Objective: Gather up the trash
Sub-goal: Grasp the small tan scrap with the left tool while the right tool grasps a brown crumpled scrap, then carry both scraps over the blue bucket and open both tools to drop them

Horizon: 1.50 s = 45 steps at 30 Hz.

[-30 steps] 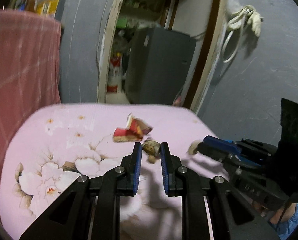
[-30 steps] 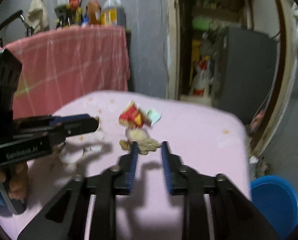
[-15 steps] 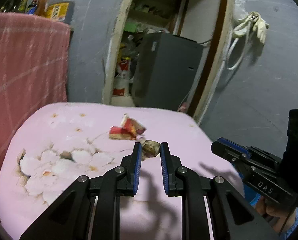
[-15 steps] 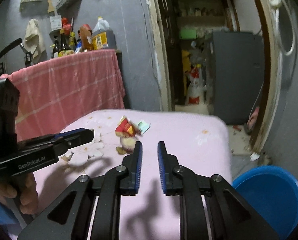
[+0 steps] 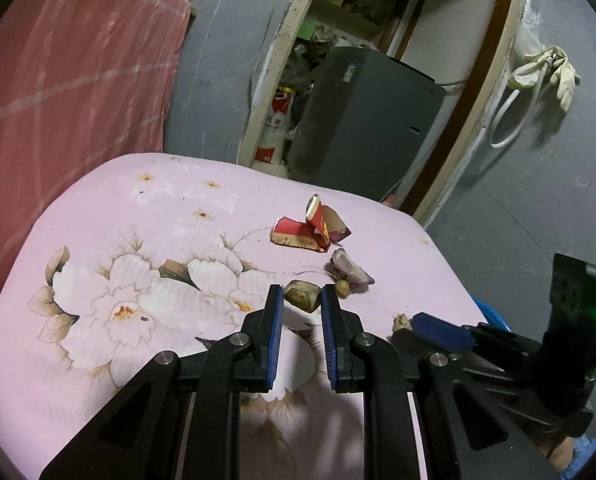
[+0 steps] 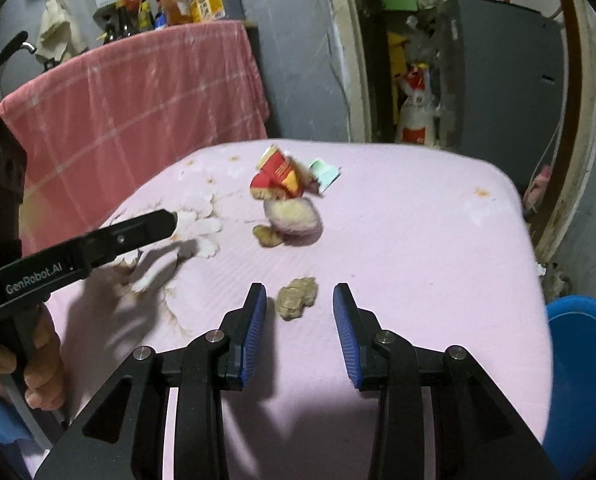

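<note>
My left gripper (image 5: 300, 294) is nearly closed. Its two blue pads press on a brown scrap (image 5: 301, 299), which I hold off the table (image 5: 138, 208) on the near side of the red wrapper (image 5: 304, 234). The scrap fills the narrow gap between the pads and sticks out a little past the tips. In the right view the same gripper reaches in from the left, level with the wrapper's near edge, but its tip is blurred and I cannot make out the scrap there. My left hand (image 6: 38, 380) grips its handle.

My right gripper (image 6: 299, 290) is opening, with its jaws a moderate way apart. A tan wad (image 6: 298, 298) lies on the table between them, nearer the left pad. Neither pad touches it, so I have hold of nothing on that side. The wad is well on the near side of the wrapper. In the left view it shows as a small pale lump just at the right gripper's tip, near the table's right edge.

The wrapper is crumpled and lies toward the far side of the table, with a pale green slip (image 6: 324, 172) touching its right side. Just nearer than the wrapper is a purplish peel (image 6: 294, 218), and a small brown bit (image 6: 267, 236) touches the peel's near left edge.

The blue bin (image 6: 582, 360) stands on the floor, well to the right of the wrapper and nearer to me, beyond the table's right edge.
</note>
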Each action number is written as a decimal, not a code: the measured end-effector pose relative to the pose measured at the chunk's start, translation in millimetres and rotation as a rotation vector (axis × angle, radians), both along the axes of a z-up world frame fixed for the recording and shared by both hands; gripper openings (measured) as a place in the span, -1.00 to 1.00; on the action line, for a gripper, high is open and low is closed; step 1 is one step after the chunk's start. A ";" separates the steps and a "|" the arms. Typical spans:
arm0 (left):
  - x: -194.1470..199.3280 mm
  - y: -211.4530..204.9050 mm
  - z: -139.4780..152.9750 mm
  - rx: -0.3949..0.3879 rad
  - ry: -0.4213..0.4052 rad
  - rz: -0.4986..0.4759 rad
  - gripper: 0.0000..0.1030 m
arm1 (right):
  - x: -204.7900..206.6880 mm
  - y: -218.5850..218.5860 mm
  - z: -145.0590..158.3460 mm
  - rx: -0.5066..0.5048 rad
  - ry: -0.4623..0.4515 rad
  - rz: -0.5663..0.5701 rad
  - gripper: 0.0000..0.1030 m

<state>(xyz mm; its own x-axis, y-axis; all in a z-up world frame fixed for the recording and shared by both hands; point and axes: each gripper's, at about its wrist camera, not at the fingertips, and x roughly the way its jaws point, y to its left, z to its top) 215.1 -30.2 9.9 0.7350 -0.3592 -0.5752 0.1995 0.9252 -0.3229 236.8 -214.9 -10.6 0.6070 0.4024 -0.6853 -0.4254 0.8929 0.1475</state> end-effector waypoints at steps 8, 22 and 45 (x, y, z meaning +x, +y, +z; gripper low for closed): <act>-7.8 -9.1 6.8 0.037 -0.040 -0.008 -0.70 | -6.7 -1.7 1.1 0.003 -0.018 -0.001 -0.67; -33.2 -50.8 46.4 0.014 -0.203 -0.109 -0.70 | -87.8 -59.7 79.7 0.026 -0.453 -0.180 -0.67; -35.2 -238.7 39.8 -0.021 -0.198 -0.436 -0.70 | -138.7 -215.9 75.2 0.026 -0.420 -0.661 -0.65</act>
<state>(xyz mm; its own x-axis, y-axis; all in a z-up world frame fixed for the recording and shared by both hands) 179.9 -268.9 49.7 0.6081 -0.6682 -0.4287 0.6270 0.7354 -0.2569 98.2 -430.8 64.6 0.9326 -0.1196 -0.3405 0.1681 0.9788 0.1167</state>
